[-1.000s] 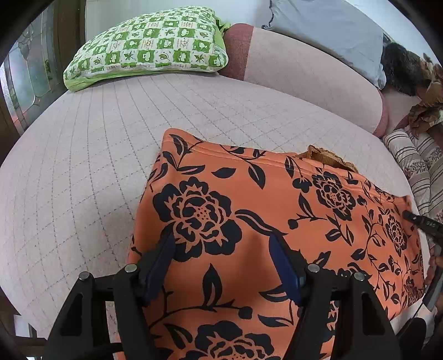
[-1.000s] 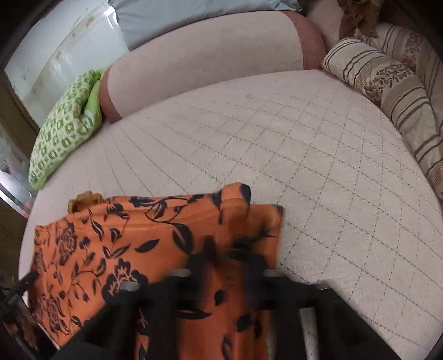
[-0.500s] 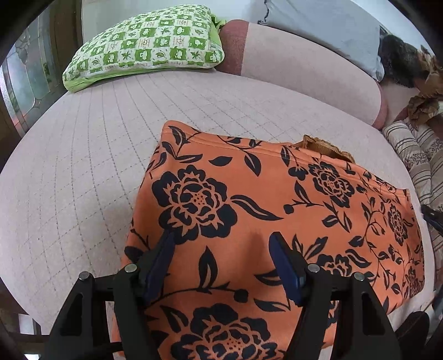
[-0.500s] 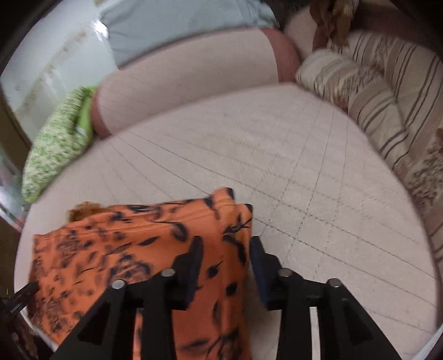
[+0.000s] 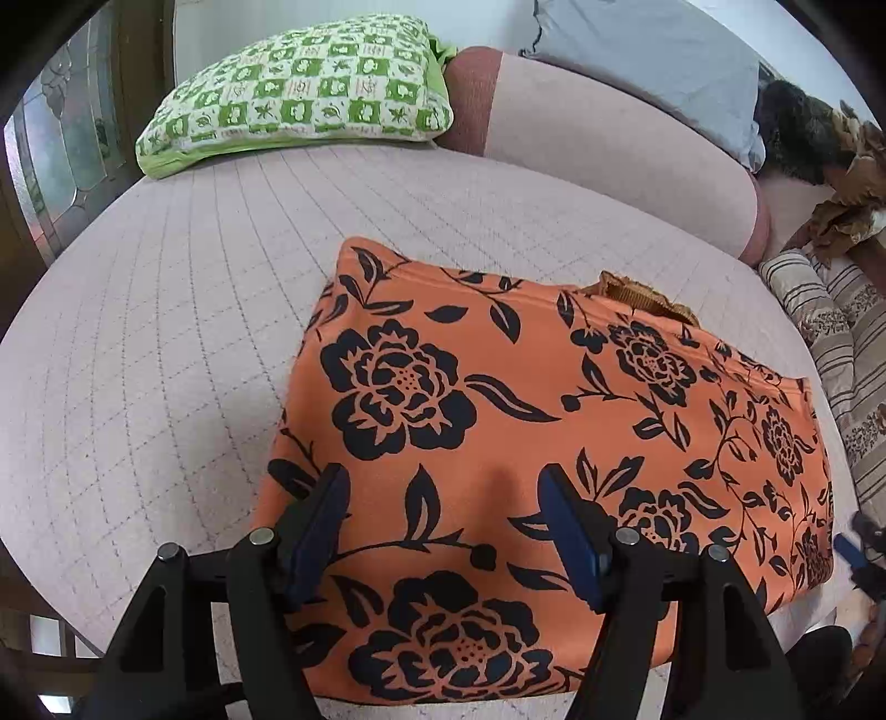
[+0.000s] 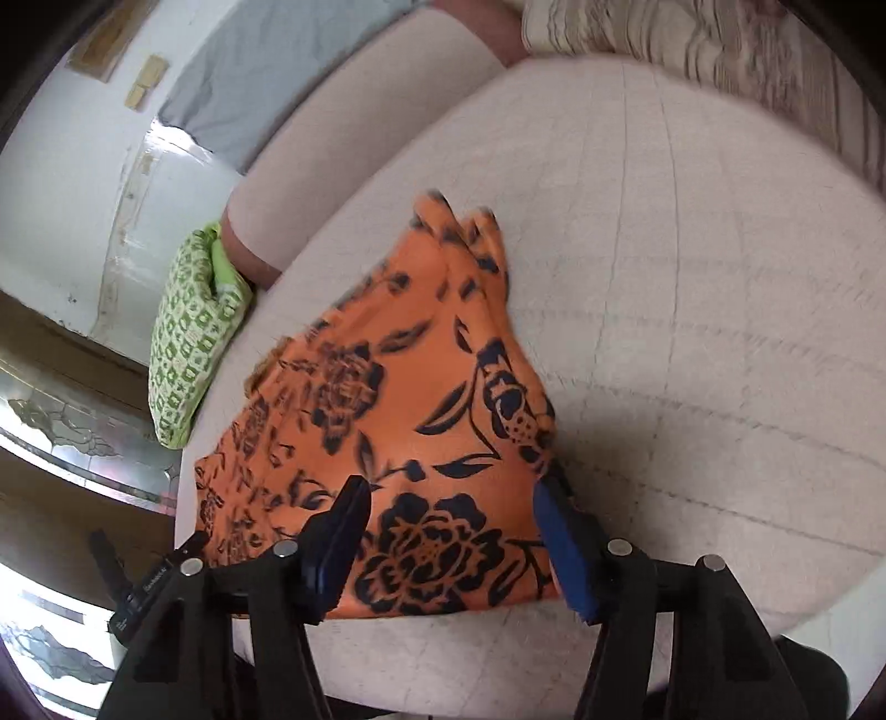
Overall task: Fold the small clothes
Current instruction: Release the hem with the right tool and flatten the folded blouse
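Observation:
An orange garment with black flowers (image 5: 554, 421) lies folded flat on the pink quilted bed (image 5: 166, 332); it also shows in the right wrist view (image 6: 398, 421). My left gripper (image 5: 443, 498) is open and empty above the garment's near left part. My right gripper (image 6: 448, 509) is open and empty above the garment's near right end. The right gripper's blue tip peeks in at the left view's right edge (image 5: 847, 545). A brown bit of cloth (image 5: 637, 291) sticks out behind the garment's far edge.
A green checked pillow (image 5: 299, 99) lies at the far left of the bed. A pink bolster (image 5: 609, 138) with a grey pillow (image 5: 653, 50) runs along the back. Striped cushions (image 5: 841, 343) lie at the right. A glass door (image 6: 72, 437) stands left of the bed.
My right gripper has opened, let go of the garment's right end, and swung its view to the left. The left gripper has stayed open and drawn back slightly.

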`<state>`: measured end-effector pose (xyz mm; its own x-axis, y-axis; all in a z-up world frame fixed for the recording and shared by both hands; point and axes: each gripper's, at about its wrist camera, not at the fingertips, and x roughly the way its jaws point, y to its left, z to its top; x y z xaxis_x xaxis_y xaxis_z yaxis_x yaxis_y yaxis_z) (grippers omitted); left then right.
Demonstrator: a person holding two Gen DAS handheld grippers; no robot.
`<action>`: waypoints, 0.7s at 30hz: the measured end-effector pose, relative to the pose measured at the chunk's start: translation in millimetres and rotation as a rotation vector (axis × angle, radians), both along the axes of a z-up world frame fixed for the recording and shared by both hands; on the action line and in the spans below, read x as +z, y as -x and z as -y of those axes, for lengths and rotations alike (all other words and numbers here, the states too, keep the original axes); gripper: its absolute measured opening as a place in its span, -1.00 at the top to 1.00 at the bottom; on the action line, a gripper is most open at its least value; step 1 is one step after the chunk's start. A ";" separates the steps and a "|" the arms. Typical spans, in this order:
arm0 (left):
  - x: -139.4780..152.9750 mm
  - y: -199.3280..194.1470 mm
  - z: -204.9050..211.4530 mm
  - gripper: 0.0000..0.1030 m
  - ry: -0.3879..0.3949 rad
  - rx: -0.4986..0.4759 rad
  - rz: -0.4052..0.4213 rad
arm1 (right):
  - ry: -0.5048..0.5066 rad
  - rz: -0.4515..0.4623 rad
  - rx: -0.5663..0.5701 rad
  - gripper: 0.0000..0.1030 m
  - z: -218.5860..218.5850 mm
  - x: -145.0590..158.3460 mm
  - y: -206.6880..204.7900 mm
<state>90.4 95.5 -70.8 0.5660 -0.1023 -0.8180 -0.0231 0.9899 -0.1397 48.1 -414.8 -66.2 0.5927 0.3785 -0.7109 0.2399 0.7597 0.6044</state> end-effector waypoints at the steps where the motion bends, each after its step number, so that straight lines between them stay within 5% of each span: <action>1: 0.0 1.0 -0.6 -0.38 0.010 0.002 0.002 | 0.016 0.040 0.012 -0.38 -2.5 9.1 5.3; 3: -3.9 2.0 0.9 -0.43 0.014 0.001 -0.009 | 0.010 0.070 0.032 -0.65 -4.4 12.3 11.8; 6: -11.6 3.0 10.0 -0.43 -0.010 -0.036 -0.049 | 0.018 -0.152 -0.038 -0.61 12.6 -26.1 14.8; 11: 2.2 11.4 23.7 -0.43 -0.009 -0.034 0.024 | -0.099 -0.014 -0.168 -0.61 42.1 -7.1 54.4; 17: 11.9 11.5 82.5 -0.43 -0.017 -0.155 0.049 | -0.386 -0.056 -0.171 -0.57 39.8 -41.5 50.9; 21: 13.4 18.9 118.1 -0.43 -0.051 -0.241 0.061 | -0.533 -0.075 -0.222 -0.14 14.0 -63.1 34.6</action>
